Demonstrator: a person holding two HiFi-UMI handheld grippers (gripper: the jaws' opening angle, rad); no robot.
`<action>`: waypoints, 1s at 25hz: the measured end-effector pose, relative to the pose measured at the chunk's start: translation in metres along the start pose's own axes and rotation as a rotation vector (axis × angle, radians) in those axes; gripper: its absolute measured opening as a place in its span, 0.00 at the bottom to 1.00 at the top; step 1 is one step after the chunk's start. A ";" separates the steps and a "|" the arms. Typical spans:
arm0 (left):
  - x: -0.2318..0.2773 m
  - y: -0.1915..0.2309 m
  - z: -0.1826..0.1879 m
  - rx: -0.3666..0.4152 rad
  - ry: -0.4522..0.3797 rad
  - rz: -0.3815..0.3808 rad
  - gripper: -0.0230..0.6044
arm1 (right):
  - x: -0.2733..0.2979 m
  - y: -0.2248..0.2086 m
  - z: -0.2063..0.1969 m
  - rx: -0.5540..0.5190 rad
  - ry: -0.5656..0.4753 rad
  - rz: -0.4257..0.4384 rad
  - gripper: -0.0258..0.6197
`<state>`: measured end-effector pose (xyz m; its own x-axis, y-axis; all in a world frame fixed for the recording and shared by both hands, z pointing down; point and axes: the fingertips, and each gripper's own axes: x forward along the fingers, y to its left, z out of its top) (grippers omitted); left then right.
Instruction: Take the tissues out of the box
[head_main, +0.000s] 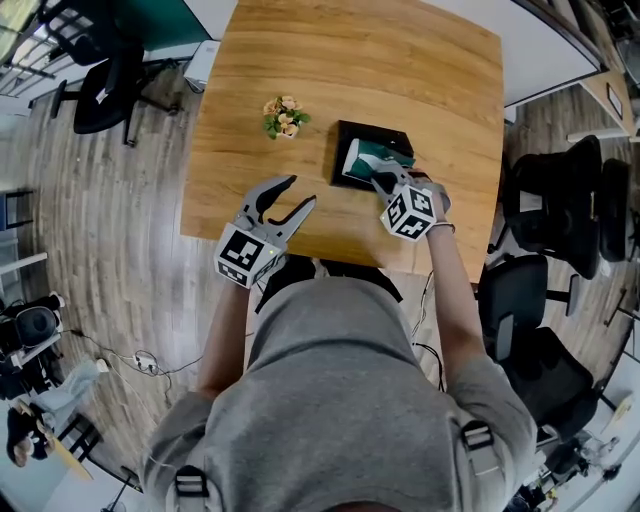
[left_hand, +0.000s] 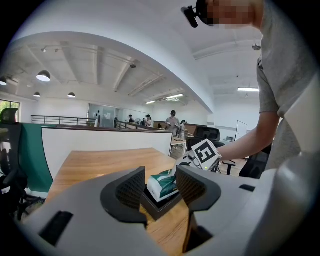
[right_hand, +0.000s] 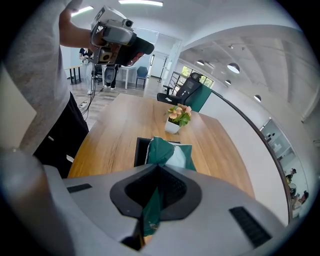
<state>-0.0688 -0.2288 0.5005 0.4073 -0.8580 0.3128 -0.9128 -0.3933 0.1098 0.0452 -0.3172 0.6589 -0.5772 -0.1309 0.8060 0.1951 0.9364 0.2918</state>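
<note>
Wood runs bare across most of our table (head_main: 400, 80), and the black box (head_main: 342, 135) sits toward its near edge, with the widest free stretch beyond the box and on its left. A small flower pot (head_main: 285, 117) stands off the box's far left corner, clear of it. Past the table edge on the box's right, office chairs (head_main: 560, 200) crowd the floor, so that side is tight.

We hold the right gripper (head_main: 385, 180) at the box's near side. Its jaws are pressed together on a fold of the green wrapper (right_hand: 152, 210) of the tissue pack (head_main: 365, 160), and a strip of that film hangs down between them. The pack lies tilted in the box, its pinched end drawn up toward the gripper and its other end down inside the walls.

Our left gripper (head_main: 302, 190) hovers left of the box over the near edge of the table. Its jaws stand wide apart with nothing between them, and it touches neither box nor pack.
</note>
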 end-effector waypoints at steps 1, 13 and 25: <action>-0.003 0.001 0.000 -0.002 0.003 -0.004 0.37 | -0.001 0.000 0.002 0.002 0.002 -0.006 0.05; -0.022 0.007 0.008 0.025 -0.013 -0.053 0.37 | -0.027 -0.007 0.021 0.031 0.014 -0.100 0.05; -0.047 0.008 0.003 0.025 -0.038 -0.068 0.37 | -0.045 0.009 0.038 0.052 0.025 -0.155 0.05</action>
<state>-0.0950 -0.1925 0.4834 0.4700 -0.8406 0.2693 -0.8820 -0.4593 0.1056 0.0423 -0.2905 0.6058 -0.5768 -0.2828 0.7664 0.0636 0.9198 0.3873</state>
